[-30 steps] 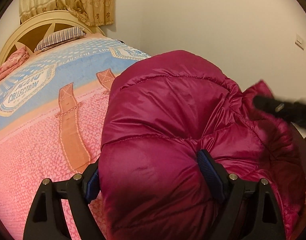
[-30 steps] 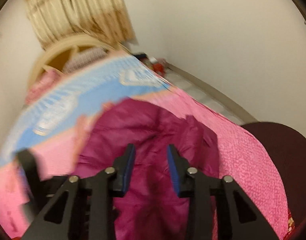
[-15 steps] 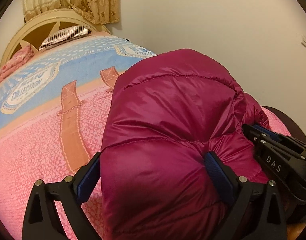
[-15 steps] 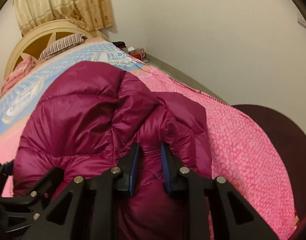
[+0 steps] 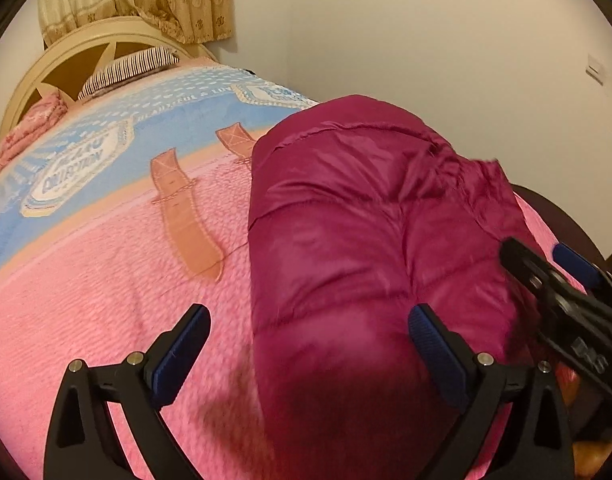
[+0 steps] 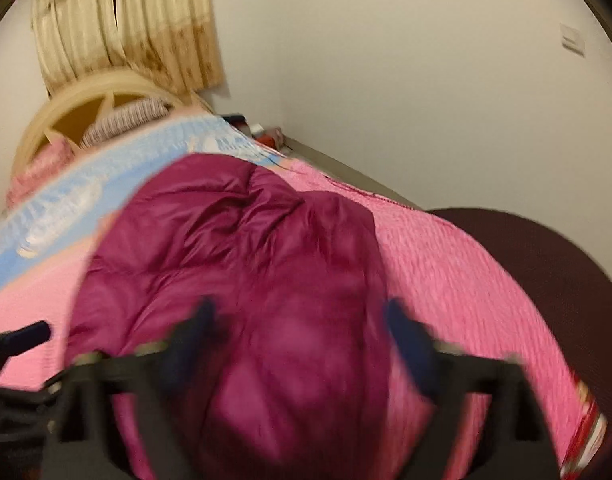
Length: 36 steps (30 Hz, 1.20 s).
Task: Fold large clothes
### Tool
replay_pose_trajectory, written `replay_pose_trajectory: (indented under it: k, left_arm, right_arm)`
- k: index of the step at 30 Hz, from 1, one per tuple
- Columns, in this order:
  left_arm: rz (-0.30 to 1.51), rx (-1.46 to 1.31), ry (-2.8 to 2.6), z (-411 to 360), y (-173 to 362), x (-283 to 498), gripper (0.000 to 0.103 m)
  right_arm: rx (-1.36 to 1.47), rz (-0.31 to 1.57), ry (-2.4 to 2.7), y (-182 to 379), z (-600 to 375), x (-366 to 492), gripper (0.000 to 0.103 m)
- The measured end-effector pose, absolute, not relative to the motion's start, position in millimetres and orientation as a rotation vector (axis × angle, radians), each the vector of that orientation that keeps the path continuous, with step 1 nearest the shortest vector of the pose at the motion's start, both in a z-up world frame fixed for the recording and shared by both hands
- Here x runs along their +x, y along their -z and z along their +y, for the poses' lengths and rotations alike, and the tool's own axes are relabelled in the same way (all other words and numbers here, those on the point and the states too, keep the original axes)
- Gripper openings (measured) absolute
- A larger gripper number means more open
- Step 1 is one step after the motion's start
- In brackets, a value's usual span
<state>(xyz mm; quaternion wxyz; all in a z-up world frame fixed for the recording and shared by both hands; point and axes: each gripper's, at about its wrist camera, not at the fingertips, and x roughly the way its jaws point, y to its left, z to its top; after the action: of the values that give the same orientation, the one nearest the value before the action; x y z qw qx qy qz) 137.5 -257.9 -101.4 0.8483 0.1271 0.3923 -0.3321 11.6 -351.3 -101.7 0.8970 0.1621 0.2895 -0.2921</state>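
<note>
Folded magenta down jacket (image 5: 378, 240) lies on the bed (image 5: 105, 280), released.
Left tongs (image 5: 308, 344) stand wide apart, jacket edge between the pads, left pad clear of it. Right tongs (image 6: 301, 332) have just sprung apart, blurred, the jacket's bulk between and beyond them, unclamped.

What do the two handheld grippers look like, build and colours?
Both match: the left gripper and right gripper have black angular finger arms with triangular cut-outs, silver screw heads at the joints and ribbed dark blue pads. The right gripper's body carries blurred white lettering in the left wrist view. No cables or sleeves show.
</note>
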Motion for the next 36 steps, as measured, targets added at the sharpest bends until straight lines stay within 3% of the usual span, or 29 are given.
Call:
replay_pose_trajectory:
  k: [13,23,36]
  left_arm:
    - [0.808,0.366,0.717,-218,101,53,0.100]
    - [1.010,0.307,0.753,-201,106,15,0.100]
    - [0.773,0.388,0.763,-185,42,-44,0.100]
  right_arm:
    - [0.214,0.562,0.592,70,-280,-92,0.095]
    - [0.120,0.694,0.579,63,-246,-124,0.095]
    - [0.128,0.567,0.614,1,-230,-196,0.103]
